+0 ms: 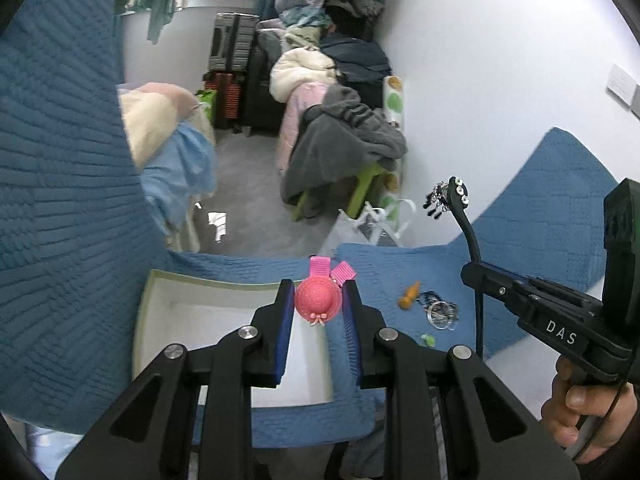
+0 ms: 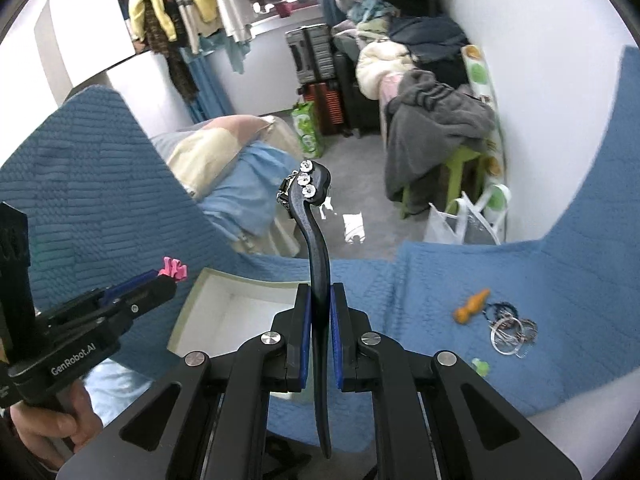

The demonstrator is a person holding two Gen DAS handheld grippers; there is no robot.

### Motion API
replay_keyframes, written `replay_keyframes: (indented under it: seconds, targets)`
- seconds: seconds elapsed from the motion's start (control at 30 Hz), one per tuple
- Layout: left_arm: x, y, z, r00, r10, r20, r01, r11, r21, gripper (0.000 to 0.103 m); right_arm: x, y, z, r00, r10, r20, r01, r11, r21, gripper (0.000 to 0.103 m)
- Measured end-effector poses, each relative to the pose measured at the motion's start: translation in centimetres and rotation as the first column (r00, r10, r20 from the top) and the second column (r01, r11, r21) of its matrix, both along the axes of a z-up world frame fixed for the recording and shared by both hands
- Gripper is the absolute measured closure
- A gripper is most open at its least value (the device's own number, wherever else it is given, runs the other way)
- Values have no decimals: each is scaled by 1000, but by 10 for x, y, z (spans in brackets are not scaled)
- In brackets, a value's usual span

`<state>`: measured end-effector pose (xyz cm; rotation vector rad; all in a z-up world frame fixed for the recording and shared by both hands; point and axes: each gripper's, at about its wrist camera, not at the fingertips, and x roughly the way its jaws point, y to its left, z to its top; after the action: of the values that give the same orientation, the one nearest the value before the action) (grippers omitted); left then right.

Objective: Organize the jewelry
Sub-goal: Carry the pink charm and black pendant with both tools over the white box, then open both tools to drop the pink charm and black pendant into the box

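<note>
My left fingers [image 1: 286,312] pinch the pink hat-shaped clip [image 1: 319,299] above the open white box [image 1: 160,304]; my right fingers [image 2: 304,320] clamp the black flower-studded hair stick [image 2: 318,248] upright; orange charm [image 2: 472,306] and silver rings [image 2: 510,330] lie on the blue bedspread [image 2: 440,276]

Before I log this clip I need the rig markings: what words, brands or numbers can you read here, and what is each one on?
"DAS" stands on the body of the right gripper, seen from the left wrist view; the word may run on out of sight.
"GenRobot.AI" stands on the body of the left gripper, seen from the right wrist view.
Nothing readable shows on the white box, the pink hat clip, the black hair stick or the wall plates.
</note>
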<state>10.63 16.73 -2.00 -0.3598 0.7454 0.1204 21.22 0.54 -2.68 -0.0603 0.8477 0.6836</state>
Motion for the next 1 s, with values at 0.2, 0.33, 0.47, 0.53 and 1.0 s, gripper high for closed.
replay_keyframes:
  seconds: [0.2, 0.33, 0.47, 0.53, 1.0]
  targets:
    - [-8, 30, -16, 998, 59, -19, -59, 998, -5, 78, 1, 40, -18, 998, 57, -36, -57, 998, 1, 97]
    - [-11, 49, -38, 994, 98, -52, -99, 995, -12, 78, 2, 59, -41, 990, 101, -98, -104, 994, -23, 97]
    - [-10, 64, -61, 989, 120, -92, -125, 991, -48, 78, 5, 73, -66, 981, 116, -153, -126, 990, -56, 97]
    - [-7, 66, -73, 986, 121, -119, -128, 990, -52, 78, 5, 81, -79, 977, 119, -175, -133, 988, -72, 97]
    - [5, 73, -140, 965, 65, -256, -93, 991, -98, 78, 8, 105, -154, 945, 98, -311, -148, 979, -141, 96]
